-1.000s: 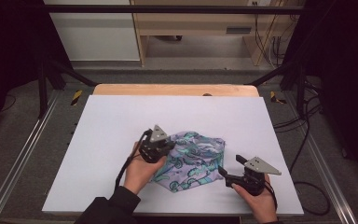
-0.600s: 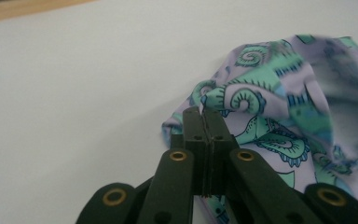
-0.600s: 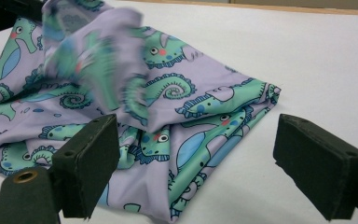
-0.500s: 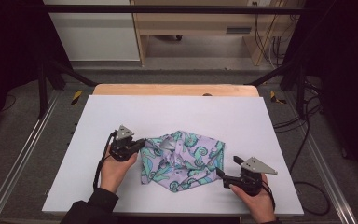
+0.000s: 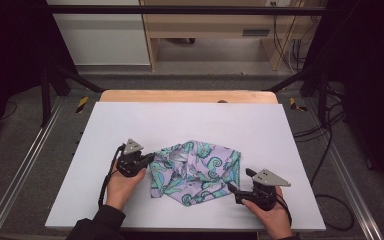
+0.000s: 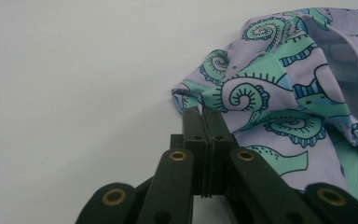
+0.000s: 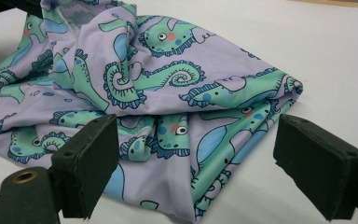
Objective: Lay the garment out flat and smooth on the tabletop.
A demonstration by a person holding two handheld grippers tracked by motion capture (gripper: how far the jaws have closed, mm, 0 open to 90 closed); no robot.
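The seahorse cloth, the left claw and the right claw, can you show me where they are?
seahorse cloth (image 5: 200, 170): high view, middle of the crumpled fabric.
left claw (image 6: 204, 122): left gripper view, tips of its shut jaws.
right claw (image 7: 193, 161): right gripper view, gap between its open jaws.

- A cloth (image 5: 196, 171) printed with teal seahorses and curls on lilac is lying crumpled on the near middle of the white table (image 5: 190, 120).
- It is sitting folded over itself in loose layers, its left edge bunching upward and its right corner lying doubled and flat.
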